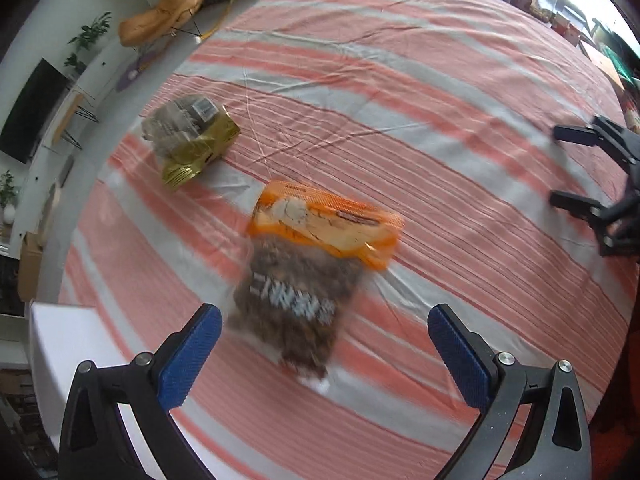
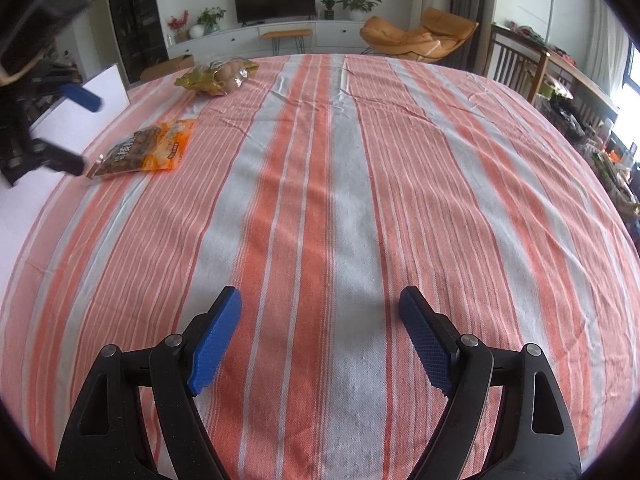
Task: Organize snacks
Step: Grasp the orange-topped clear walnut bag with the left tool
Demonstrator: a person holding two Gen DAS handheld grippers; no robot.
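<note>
An orange snack bag (image 1: 312, 264) of brown nuts lies flat on the striped tablecloth (image 1: 400, 120). My left gripper (image 1: 324, 316) hovers over its near end, open, and the blue pads (image 1: 192, 356) do not touch it. A gold snack bag (image 1: 192, 140) lies farther off to the left. In the right wrist view the orange bag (image 2: 148, 152) and gold bag (image 2: 216, 74) sit at the far left, with the left gripper (image 2: 86, 132) beside them. My right gripper (image 2: 320, 294) stands open over bare cloth, nothing between its fingers. It also shows as the right gripper (image 1: 560, 168) at the left wrist view's right edge.
A white box (image 1: 60, 340) sits at the table's edge by the left gripper, seen as a white box (image 2: 92, 108) from the right. Beyond the table are an orange lounge chair (image 2: 420, 36), a television (image 2: 274, 0) and wooden chairs (image 2: 520, 64).
</note>
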